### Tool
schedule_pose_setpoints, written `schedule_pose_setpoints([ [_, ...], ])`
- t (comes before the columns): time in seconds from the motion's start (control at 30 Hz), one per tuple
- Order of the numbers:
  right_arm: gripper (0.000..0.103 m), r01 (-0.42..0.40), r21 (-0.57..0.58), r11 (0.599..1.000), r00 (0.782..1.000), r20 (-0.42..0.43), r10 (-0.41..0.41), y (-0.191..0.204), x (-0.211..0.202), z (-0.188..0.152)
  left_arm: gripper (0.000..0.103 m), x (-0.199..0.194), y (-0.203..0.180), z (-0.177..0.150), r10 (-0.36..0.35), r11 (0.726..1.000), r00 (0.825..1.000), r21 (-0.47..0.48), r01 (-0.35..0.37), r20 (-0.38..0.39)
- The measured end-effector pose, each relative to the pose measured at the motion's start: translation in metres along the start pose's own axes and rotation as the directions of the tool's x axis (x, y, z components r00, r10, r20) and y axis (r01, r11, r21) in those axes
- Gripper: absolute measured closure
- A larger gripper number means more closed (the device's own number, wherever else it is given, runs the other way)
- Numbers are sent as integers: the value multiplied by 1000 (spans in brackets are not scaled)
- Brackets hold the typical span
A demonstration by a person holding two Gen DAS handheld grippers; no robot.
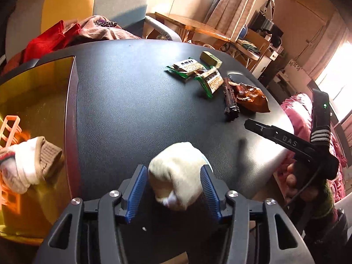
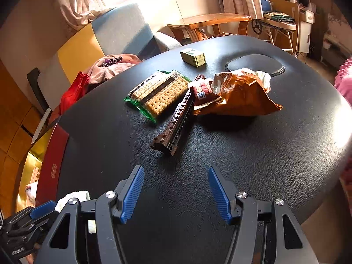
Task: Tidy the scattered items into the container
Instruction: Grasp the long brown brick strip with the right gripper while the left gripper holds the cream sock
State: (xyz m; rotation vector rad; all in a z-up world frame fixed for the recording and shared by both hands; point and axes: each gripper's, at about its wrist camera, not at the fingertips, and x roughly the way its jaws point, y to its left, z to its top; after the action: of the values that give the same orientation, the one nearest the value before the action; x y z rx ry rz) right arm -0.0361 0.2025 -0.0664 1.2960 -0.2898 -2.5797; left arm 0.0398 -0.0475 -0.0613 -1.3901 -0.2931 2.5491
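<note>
A rolled white sock [image 1: 178,173] sits blurred between the blue pads of my left gripper [image 1: 176,180], over the black table [image 1: 132,101]. The jaws stand a little wider than the sock, so the gripper is open. The gold-lined container [image 1: 35,96] lies to its left with another sock [image 1: 28,162] and an orange rack [image 1: 11,127] inside. My right gripper [image 2: 176,189] is open and empty above the table, short of a brown brick bar [image 2: 176,121]. Beyond the bar lie cracker packs [image 2: 160,94], a small red packet [image 2: 201,91], an orange snack bag [image 2: 239,94] and a yellow-green box [image 2: 193,57].
The container's red outer wall [image 2: 52,165] shows at the table's left end. Red and pink clothes [image 2: 88,79] are piled past the far edge, near a sofa [image 2: 118,33]. A round pad [image 2: 255,66] is set into the table behind the snack bag. Pink fabric [image 1: 299,110] lies off the right edge.
</note>
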Motion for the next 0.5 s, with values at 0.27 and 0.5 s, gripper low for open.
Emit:
schedule_pose_setpoints([
  [0.27,43,24,-33,999,999,27,-23,12,14,30,50,15,-13,2,13,997,1000,81,-14,5],
  [0.5,50,78,-3,997,996,-34,-78,10,53,52,50,21,-11,6,-2,997,1000,78,1,8],
])
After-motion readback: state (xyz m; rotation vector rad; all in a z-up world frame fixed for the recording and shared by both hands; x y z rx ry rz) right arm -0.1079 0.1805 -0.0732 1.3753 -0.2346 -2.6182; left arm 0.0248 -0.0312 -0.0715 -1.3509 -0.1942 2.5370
